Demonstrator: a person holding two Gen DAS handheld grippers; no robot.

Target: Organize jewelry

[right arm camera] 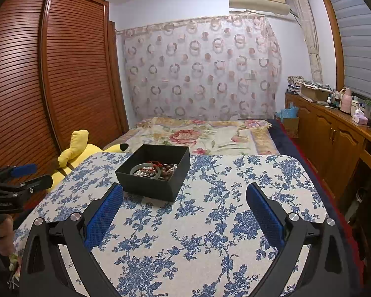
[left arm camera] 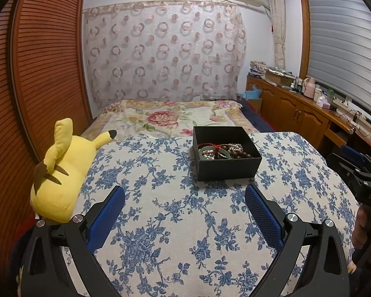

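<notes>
A black open box [left arm camera: 226, 168] stands on the blue-flowered cloth [left arm camera: 160, 210]. It holds a green bangle [left arm camera: 203, 151], pearl strands [left arm camera: 233, 146], brown wooden beads [left arm camera: 240, 154] and a red cord [left arm camera: 210, 145]. The box also shows in the right wrist view [right arm camera: 150, 185], with the bangle [right arm camera: 136, 168] and beads [right arm camera: 168, 170] inside. My left gripper [left arm camera: 185, 193] is open and empty, just short of the box. My right gripper [right arm camera: 184, 191] is open and empty, to the right of the box's near corner.
A yellow plush toy [left arm camera: 61, 170] lies at the cloth's left edge. Behind is a bed with a floral blanket [left arm camera: 170, 116]. A slatted wooden wardrobe [left arm camera: 37, 74] stands left, a wooden cabinet [left arm camera: 296, 109] with clutter stands right.
</notes>
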